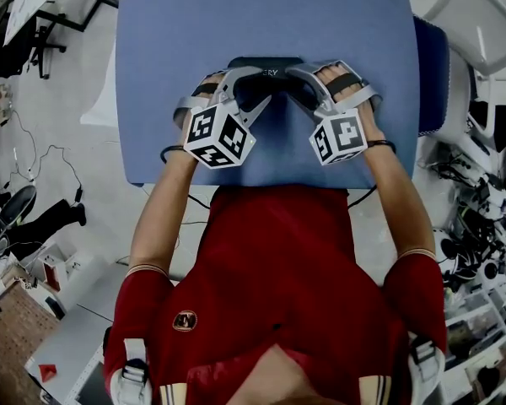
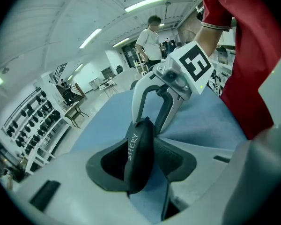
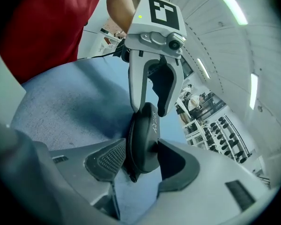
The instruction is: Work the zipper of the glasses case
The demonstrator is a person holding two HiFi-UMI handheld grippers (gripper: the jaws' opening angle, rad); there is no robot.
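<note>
Black case (image 1: 266, 71) sits near the middle of the blue desk (image 1: 169, 57), long axis running left to right, with white lettering on its upper face. Left gripper (image 1: 246, 91) is at the case's left end and right gripper (image 1: 308, 87) at its right end. Both point down and inward, facing each other.

Left gripper view: the case end fills the gap, a pad lies against each face, and the jaws are fairly wide and holding it. Right gripper view: same finding, jaws wide and clamped on the opposite end.

Cannot tell whether the case rests on the desk or is just lifted. Zipper state not discernible. A person (image 2: 149, 41) stands well beyond the desk.
</note>
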